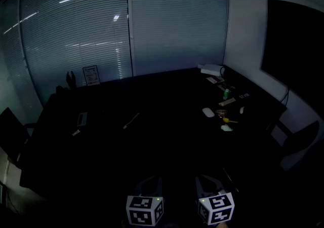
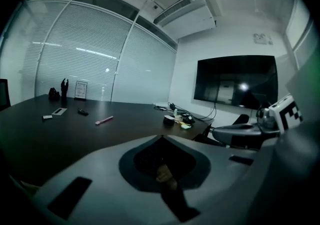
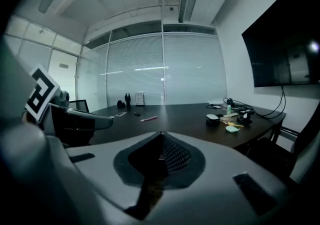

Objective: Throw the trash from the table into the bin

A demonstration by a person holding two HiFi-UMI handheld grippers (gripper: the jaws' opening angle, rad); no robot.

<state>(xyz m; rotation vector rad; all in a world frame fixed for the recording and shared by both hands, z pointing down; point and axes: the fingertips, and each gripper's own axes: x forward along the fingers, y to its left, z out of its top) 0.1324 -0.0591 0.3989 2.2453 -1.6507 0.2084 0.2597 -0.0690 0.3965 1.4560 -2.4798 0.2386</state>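
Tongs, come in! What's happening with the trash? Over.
Left tongs shut, empty; right tongs shut, empty. Trash pile sits far right on the table, untouched. No bin in view.

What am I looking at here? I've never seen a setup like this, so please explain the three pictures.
There is no robot arm: a person holds a two-jaw tool in each hand. One picture comes from a camera on the person's head, looking down across a long dark meeting table. The other two come from cameras riding on the left gripper and the right gripper, each looking along its own jaws. Both pairs of jaws are together, holding nothing. On the table lie a slim pink pen and, near the right end, a cluster of small items too dim to name. No bin is in view.
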